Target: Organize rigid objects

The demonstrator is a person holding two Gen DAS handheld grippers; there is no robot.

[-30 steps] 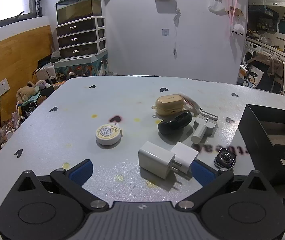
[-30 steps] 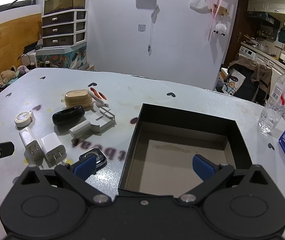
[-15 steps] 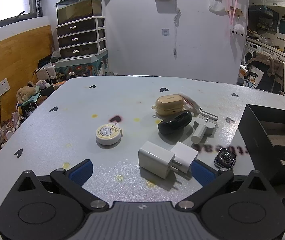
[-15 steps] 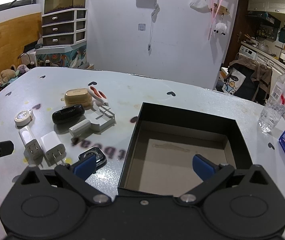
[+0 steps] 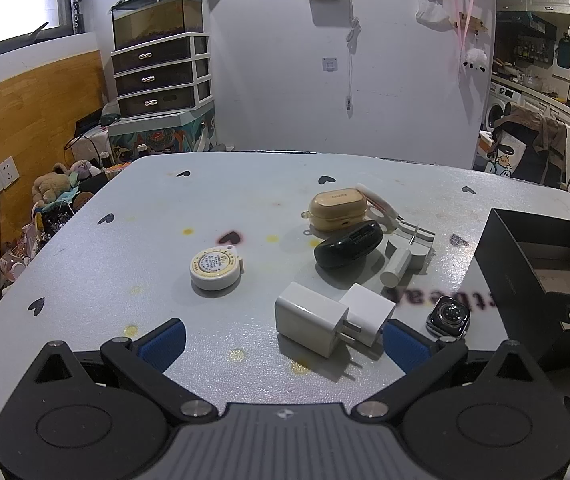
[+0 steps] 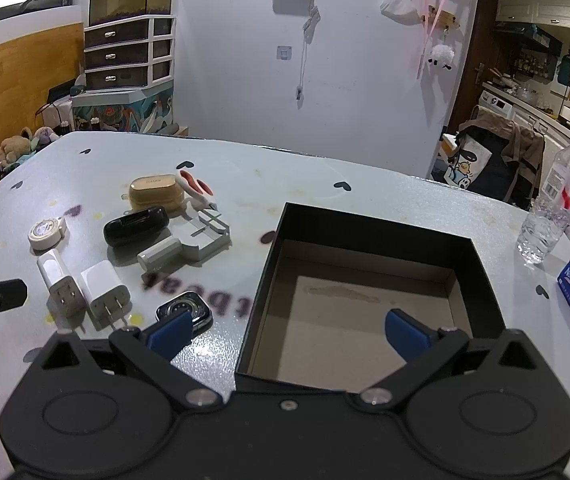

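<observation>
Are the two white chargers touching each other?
Cannot tell. In the right wrist view a thin dark line, gap or shadow, separates the left charger from the right charger; in the left wrist view they overlap.

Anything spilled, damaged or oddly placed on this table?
Nothing looks damaged. The grey table carries yellowish stains and smudged dark lettering beside the empty black cardboard box; the small gadgets lie loosely clustered.

My left tongs [image 5: 283, 338] are matte black with a grey ribbed centre plate, blue rubber pads [image 5: 163, 338] and two silver pivot screws. My right tongs [image 6: 287, 330] match, but all black, with a small centre screw.
</observation>
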